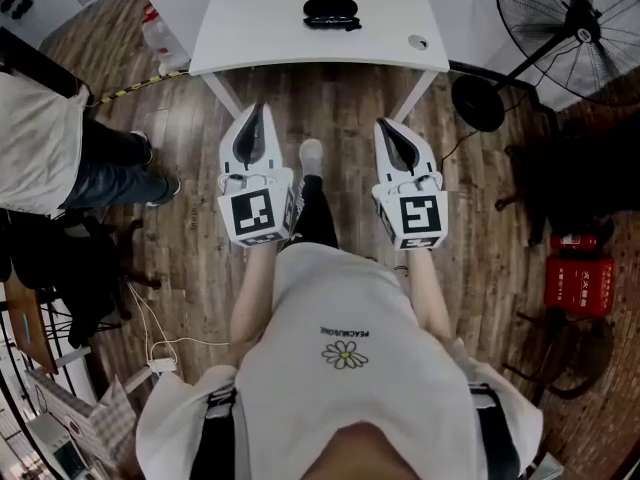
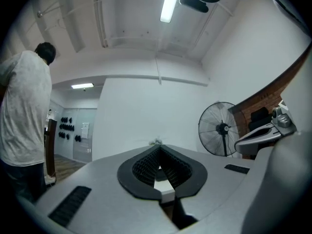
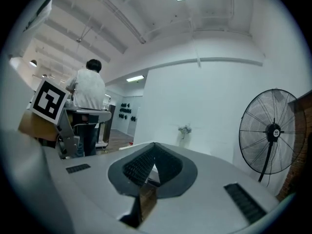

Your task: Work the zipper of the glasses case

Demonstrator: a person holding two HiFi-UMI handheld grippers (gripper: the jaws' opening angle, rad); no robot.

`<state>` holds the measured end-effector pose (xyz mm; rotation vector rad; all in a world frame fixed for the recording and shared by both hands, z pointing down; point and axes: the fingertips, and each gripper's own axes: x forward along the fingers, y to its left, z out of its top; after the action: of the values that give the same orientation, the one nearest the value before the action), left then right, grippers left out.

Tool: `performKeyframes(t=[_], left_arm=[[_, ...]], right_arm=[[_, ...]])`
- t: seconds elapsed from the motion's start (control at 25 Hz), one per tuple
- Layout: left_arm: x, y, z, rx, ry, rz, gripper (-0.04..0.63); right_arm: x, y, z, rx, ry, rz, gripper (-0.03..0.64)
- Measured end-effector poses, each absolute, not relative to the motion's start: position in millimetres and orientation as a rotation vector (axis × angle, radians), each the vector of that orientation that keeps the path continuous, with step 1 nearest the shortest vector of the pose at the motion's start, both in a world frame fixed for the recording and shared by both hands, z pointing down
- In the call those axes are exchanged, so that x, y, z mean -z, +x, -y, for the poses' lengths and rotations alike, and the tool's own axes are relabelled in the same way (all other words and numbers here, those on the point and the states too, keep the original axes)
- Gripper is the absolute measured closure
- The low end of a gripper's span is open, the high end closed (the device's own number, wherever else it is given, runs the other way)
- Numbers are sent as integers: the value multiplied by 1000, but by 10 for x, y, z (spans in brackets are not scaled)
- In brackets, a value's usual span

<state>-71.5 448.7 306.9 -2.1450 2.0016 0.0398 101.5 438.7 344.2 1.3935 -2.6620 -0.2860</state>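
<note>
While left gripper (image 1: 256,111) and right gripper (image 1: 384,124) hang closed and empty, the glasses case (image 1: 330,12) sits far ahead on the table (image 1: 250,28), well apart. Risk: unopened jaws shove the case, missing the zipper pull.

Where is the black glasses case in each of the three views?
Head view: glasses case at top centre, on the white table.
Left gripper view: cannot be made out.
Right gripper view: cannot be made out either.
Shared landmark: the standing fan, top right in head view, at right in both gripper views.
</note>
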Motion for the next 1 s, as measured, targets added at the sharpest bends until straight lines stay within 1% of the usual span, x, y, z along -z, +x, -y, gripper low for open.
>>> performKeyframes(t=[0.2,0.32,0.44,0.68,1.0], left_arm=[[-3023,-814,-3904,-69,-2157,-1987,580],[-3057,-906,-3369,-76,-2187,-1967,580],[-3077,-968,-2742,-95,-2222,-1952,580],[-3075,-982,-1472,-81,-2294,-1888,580],[-3167,-1409,217,-64,-2376,-1884,580]], right_arm=[[-3387,918,-3870,299,1386,2661,609],[-3430,831,-3397,300,1419,2629,609],[-3466,765,-2840,320,1431,2591,609],[-3441,780,-1579,213,1516,2537,609],[-3386,443,99,159,1529,2477,609]])
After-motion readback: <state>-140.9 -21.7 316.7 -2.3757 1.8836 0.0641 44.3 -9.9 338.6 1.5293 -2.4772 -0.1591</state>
